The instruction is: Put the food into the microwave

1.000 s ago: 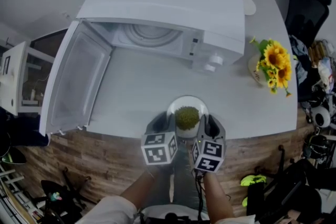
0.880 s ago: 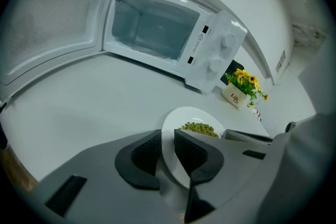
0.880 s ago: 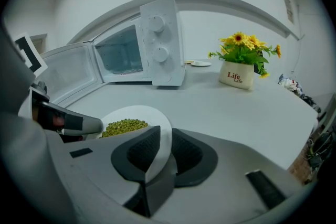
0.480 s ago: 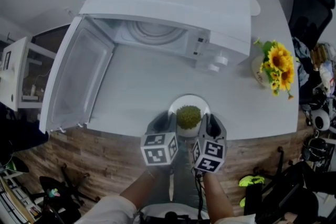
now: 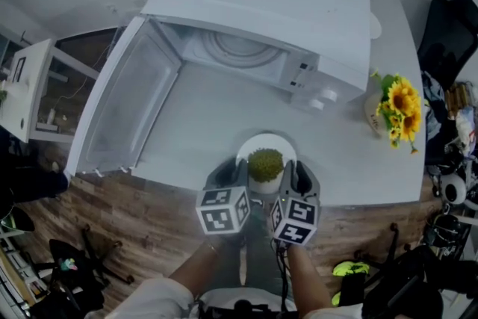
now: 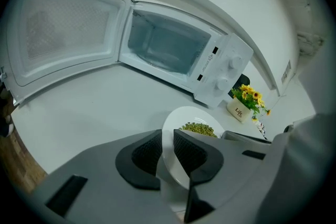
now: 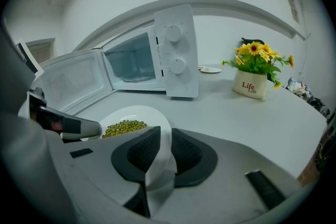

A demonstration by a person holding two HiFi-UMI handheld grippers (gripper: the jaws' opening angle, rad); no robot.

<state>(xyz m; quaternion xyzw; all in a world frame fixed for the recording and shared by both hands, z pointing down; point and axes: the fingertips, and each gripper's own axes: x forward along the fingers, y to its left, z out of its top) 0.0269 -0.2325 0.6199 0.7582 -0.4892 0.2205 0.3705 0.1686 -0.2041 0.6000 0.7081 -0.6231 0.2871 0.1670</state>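
A white plate [image 5: 266, 143] heaped with green peas [image 5: 265, 164] sits at the near edge of the white table, in front of the white microwave [image 5: 261, 4]. The microwave's door [image 5: 123, 108] is swung wide to the left and its cavity [image 5: 239, 48] is bare. My left gripper [image 5: 237, 174] is shut on the plate's left rim, and my right gripper [image 5: 293, 175] is shut on its right rim. In the left gripper view the left gripper [image 6: 167, 147] pinches the plate [image 6: 181, 115] edge-on. The right gripper view shows the right gripper [image 7: 165, 149] clamping the plate [image 7: 142, 113] beside the peas [image 7: 124, 127].
A pot of sunflowers [image 5: 396, 104] stands at the table's right, next to the microwave's knobs [image 5: 321, 95]. A small white dish [image 5: 374, 25] lies behind the microwave. The open door overhangs the table's left edge. Wooden floor and a black chair [image 5: 448, 33] surround the table.
Both grippers, with the plate between them, have edged slightly toward the microwave. The head view has shifted, so the microwave sits further right in it.
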